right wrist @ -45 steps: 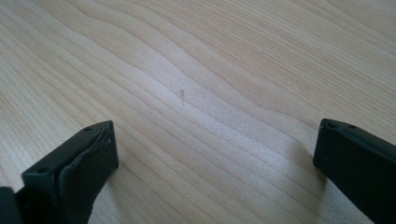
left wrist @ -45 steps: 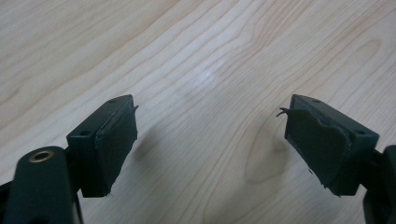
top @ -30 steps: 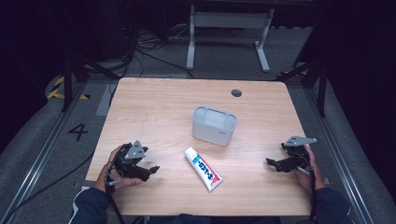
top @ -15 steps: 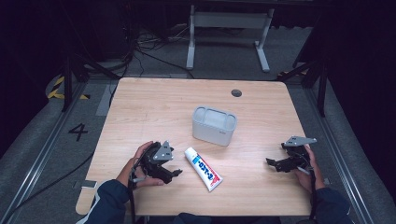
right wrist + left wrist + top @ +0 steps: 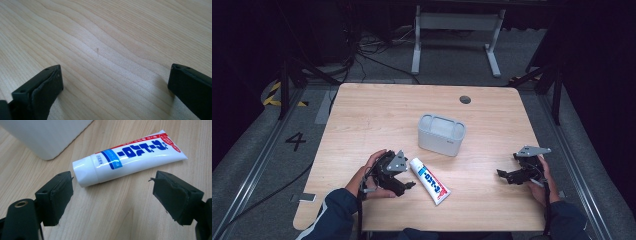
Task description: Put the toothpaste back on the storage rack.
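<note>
While the white toothpaste tube point(image 5: 430, 180) is lying just beside the grey plastic bin point(image 5: 441, 134), both the left hand-held gripper point(image 5: 112, 192) and the right hand-held gripper point(image 5: 113, 82) are gaping, pinching nothing.

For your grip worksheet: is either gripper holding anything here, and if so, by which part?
Nothing is held. The left gripper stands open just short of the white toothpaste tube lying on the table; the right gripper is open over bare wood.

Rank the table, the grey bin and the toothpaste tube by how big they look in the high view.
1. Table, largest by far.
2. Grey bin.
3. Toothpaste tube, slimmer than the bin, though about as long as the bin is wide; it also lies slightly nearer the camera, so the gap is modest.
</note>
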A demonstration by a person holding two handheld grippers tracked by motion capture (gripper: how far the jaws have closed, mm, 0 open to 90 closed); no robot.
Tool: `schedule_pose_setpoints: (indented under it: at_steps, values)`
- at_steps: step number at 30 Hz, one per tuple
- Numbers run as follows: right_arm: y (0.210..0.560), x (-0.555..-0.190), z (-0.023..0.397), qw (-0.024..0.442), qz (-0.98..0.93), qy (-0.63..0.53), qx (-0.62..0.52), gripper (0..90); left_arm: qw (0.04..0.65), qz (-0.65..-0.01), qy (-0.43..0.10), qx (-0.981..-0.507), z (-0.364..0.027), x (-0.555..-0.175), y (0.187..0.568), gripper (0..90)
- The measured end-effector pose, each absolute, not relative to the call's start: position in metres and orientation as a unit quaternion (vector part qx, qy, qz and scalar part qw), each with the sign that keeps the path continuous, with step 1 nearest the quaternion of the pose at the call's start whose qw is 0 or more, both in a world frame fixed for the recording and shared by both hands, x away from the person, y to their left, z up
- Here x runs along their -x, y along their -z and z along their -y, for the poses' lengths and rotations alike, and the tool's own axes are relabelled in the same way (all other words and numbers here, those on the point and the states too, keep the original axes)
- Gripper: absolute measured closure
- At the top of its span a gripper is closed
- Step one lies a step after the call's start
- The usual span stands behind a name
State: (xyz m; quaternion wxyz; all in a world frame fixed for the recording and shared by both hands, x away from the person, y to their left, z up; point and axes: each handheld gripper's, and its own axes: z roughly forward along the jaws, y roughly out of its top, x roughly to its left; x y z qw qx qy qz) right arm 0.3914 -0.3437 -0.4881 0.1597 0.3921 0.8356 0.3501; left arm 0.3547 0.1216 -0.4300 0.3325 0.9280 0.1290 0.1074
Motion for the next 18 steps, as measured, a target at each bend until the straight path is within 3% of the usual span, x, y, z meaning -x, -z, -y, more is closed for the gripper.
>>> schedule_pose_setpoints:
  at_steps: [18]
  values:
    - [0.488,-0.391,0.344,0.160,-0.836,-0.350,-0.392,0.0,0.294,-0.072,-0.097,-0.948,-0.084,-0.363,0.428,17.7]
